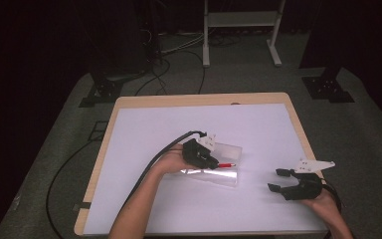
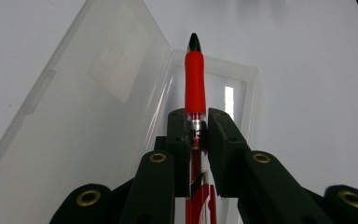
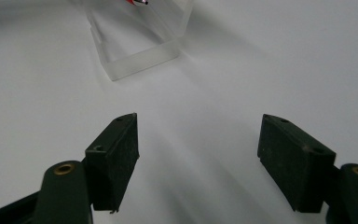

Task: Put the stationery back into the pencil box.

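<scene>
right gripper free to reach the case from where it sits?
Probably yes. The right gripper is open and holds nothing, with bare table between it and the clear case. The left gripper is shut on the red pen over the case, so approach the near end.

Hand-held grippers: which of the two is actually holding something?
The left hand-held gripper: its jaws are clamped on a red pen over the clear plastic case. The right hand-held gripper is open and empty.

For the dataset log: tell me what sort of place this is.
Probably a lab or recording studio: a wooden-edged table with a white mat stands on grey carpet, black cables trail across it, and black stand bases sit against dark surroundings.
</scene>
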Motion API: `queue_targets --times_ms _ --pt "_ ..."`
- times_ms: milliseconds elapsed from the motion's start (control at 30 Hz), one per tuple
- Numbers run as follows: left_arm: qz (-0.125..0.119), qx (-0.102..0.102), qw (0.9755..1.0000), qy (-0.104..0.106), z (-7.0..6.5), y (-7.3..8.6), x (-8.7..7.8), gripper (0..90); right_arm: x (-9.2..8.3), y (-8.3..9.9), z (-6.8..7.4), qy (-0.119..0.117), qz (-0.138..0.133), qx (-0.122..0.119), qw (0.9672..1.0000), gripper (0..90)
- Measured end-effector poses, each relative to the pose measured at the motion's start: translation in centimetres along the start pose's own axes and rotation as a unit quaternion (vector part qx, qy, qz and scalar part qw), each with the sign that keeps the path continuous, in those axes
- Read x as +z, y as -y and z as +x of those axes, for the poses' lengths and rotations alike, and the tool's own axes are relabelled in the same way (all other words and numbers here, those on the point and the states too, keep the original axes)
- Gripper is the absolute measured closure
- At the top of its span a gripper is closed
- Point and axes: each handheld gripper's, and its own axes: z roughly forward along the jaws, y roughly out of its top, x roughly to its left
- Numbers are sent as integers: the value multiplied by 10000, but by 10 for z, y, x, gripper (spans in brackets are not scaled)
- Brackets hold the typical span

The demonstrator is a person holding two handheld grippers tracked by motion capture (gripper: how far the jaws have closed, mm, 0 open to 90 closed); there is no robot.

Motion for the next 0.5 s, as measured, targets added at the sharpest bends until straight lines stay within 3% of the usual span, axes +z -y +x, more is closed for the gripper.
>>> queue_targets --times_ms 500 --pt "44 -22 10000 27 2 2 9 791 0 0 1 -8 0 -19 10000 281"
